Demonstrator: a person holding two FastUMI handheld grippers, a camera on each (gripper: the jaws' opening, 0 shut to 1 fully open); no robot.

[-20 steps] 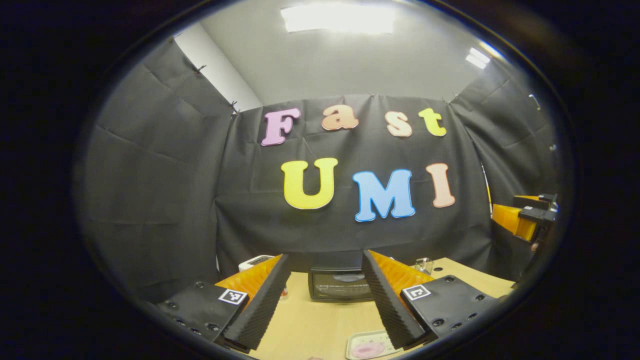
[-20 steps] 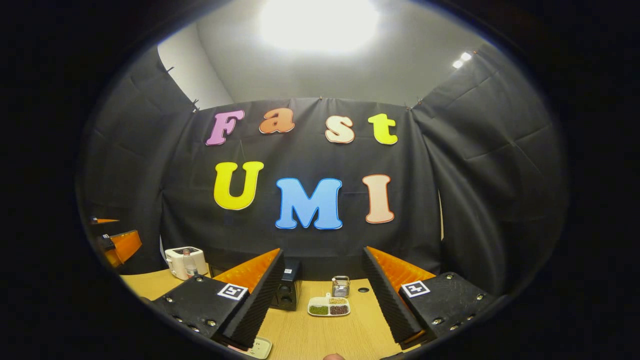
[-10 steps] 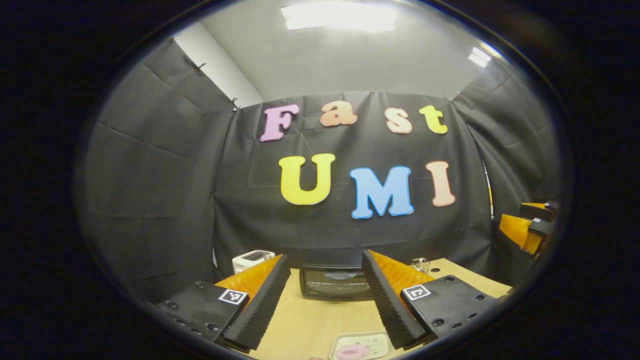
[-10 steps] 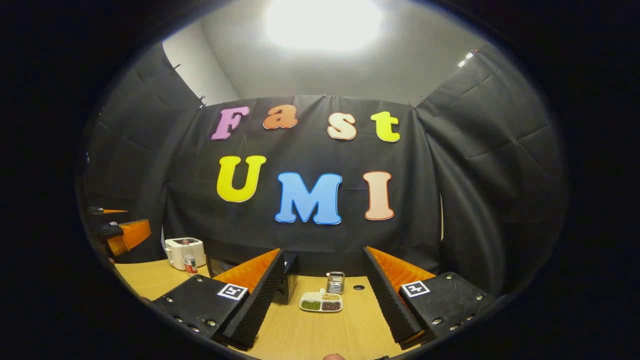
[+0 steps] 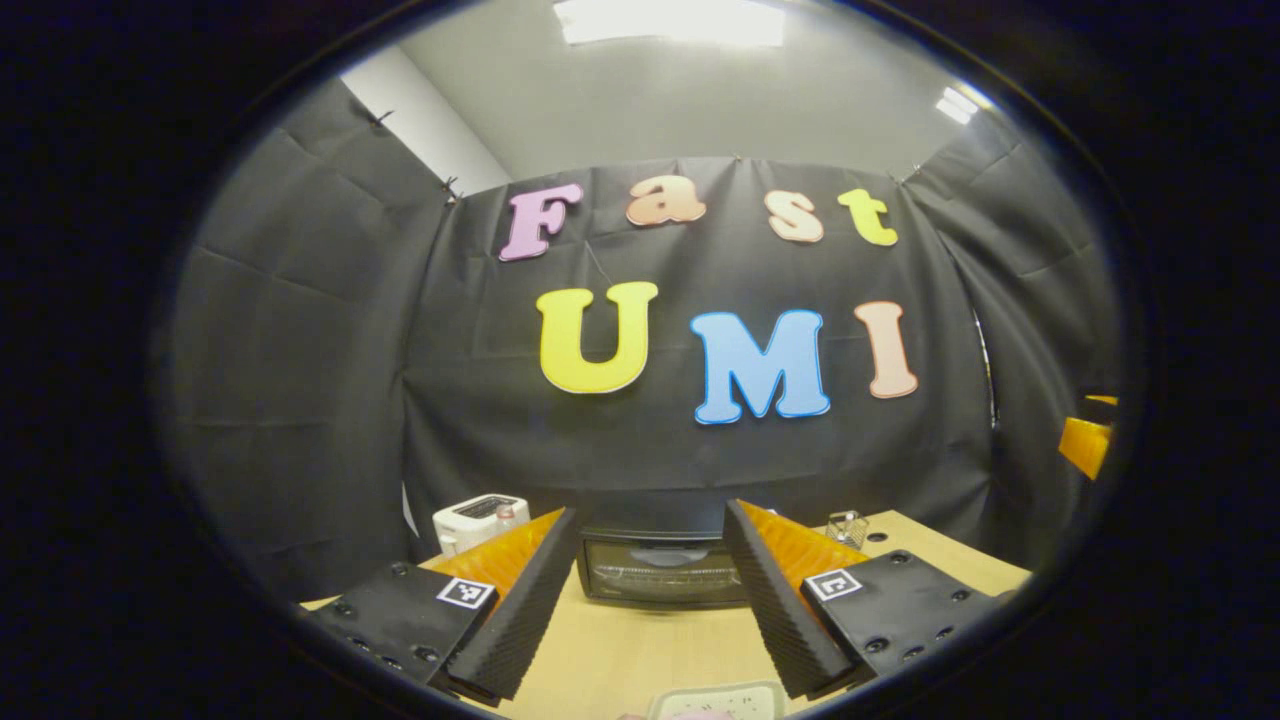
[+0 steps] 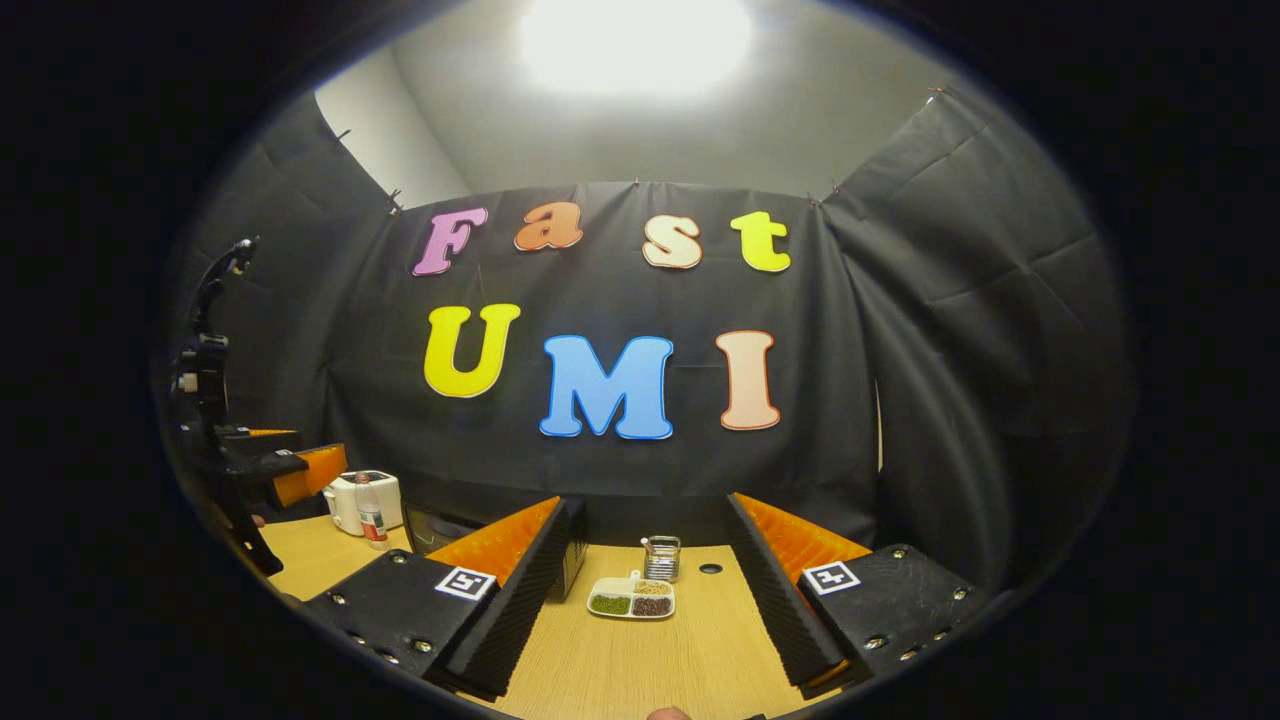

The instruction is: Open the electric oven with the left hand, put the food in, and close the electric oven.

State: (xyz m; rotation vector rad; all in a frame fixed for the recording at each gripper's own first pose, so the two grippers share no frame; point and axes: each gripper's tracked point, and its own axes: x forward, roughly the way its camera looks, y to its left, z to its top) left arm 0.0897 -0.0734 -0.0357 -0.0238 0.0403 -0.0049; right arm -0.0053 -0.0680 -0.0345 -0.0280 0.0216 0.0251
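Oven [image 5: 655, 570] is sitting shut at the table's [image 5: 640, 655] far edge, and you are holding the left gripper [image 5: 650, 590] spread and empty, risking overshooting its door handle and nudging it back.

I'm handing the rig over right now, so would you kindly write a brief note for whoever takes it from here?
Left gripper: jaws open, empty, in the air and lined up on the electric oven.
Right gripper: jaws open, empty, over the table.
Oven: at the back of the table, door shut. A plate with something pink on it lies on the table in front of it, below the left gripper; presumably the food.
Done: nothing yet.
Left: open the oven door with the left gripper, put the food in, close the door.
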